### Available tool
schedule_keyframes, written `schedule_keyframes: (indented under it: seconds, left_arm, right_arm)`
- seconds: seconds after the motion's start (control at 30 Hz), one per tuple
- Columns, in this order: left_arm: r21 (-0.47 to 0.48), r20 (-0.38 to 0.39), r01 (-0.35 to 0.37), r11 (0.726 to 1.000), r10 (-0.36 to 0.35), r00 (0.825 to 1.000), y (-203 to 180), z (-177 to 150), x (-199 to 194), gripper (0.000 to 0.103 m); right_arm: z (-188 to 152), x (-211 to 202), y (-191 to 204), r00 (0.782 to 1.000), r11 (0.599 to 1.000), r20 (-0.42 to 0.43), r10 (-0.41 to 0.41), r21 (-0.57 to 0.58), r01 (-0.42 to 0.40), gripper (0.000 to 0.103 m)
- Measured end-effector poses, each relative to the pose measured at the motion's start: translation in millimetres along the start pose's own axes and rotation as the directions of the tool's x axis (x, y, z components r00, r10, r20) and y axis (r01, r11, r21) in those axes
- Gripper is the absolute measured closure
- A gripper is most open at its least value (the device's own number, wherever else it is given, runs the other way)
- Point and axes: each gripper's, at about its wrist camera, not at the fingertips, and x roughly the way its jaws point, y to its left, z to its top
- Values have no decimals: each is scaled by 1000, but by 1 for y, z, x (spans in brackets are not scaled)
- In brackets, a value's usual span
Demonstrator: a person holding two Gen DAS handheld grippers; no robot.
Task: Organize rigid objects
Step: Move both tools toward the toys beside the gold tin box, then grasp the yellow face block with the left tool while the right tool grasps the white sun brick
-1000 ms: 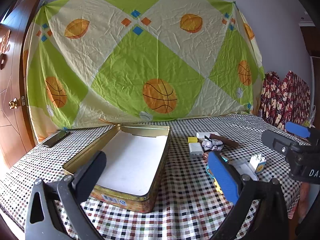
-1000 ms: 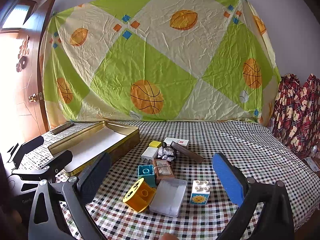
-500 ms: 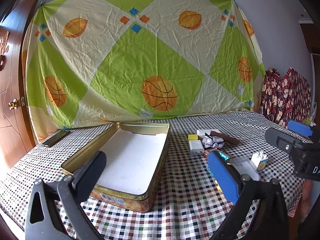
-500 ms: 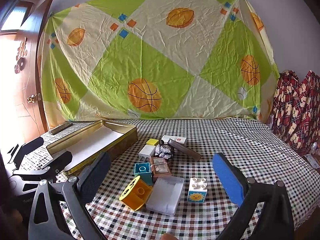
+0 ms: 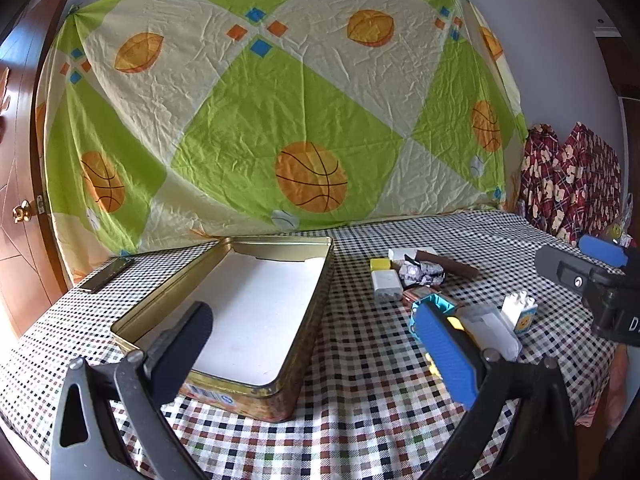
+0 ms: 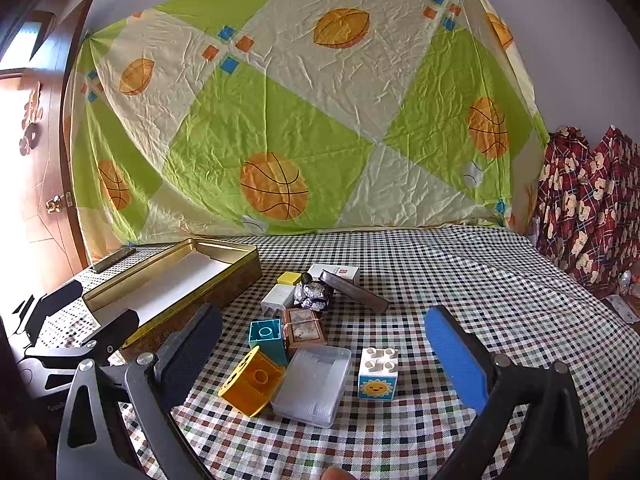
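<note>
Yellow block (image 5: pixel 454 322) – mostly behind left tool's finger (image 5: pixel 446 354), fingertip (image 6: pixel 338 473) cropped

1. a white letter "d" shows on the black body of the right gripper (image 5: pixel 616 312), cut off at the picture's edge.
2. the white box (image 6: pixel 336 272) carries a red mark, too small to read.
3. the tin's (image 5: pixel 240 394) blue label is unreadable.

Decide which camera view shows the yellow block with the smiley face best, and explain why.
The right wrist view: the yellow block lies unobstructed beside the clear plastic case, face and hollow side visible. In the left wrist view, only a yellow sliver shows behind the left tongs' blue finger.
</note>
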Motion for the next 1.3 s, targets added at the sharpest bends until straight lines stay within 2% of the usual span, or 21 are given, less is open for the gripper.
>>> schedule_keyframes:
  seconds: [0.37, 0.7, 0.83, 0.93, 1.07, 1.13, 1.17, 1.23, 1.3]
  left_arm:
    - [15, -30, 21, 1000, -20, 999, -13, -4, 10, 0]
    - [13, -109, 120, 993, -118, 987, -34, -8, 28, 0]
    - [23, -152, 171, 985, -166, 974, -49, -7, 39, 1]
    - [58, -184, 186, 981, -172, 968, -64, -7, 47, 3]
    - [75, -233, 228, 971, -205, 951, -77, -6, 57, 9]
    - [81, -255, 248, 965, -221, 941, -80, -6, 63, 17]
    - [84, -275, 259, 962, -228, 934, -82, -6, 66, 19]
    - [73, -314, 285, 956, -249, 916, -82, -8, 73, 32]
    - [63, -341, 306, 950, -268, 901, -82, -10, 76, 36]
  right_arm:
    - [-12, 10, -23, 999, 998, -20, -47, 50, 48, 1]
    - [-22, 27, -59, 994, 988, -58, -96, 113, 102, 1]
    - [-24, 37, -67, 992, 989, -89, -89, 112, 99, 1]
    - [-26, 43, -68, 989, 991, -120, -83, 93, 95, 2]
    - [-28, 52, -68, 984, 993, -169, -60, 86, 76, 11]
    - [-29, 60, -66, 975, 995, -216, -60, 69, 76, 12]
    - [-29, 63, -65, 972, 996, -231, -51, 65, 68, 18]
    - [-29, 69, -63, 965, 997, -260, -43, 53, 59, 22]
    - [-31, 75, -59, 955, 999, -295, -27, 29, 37, 22]
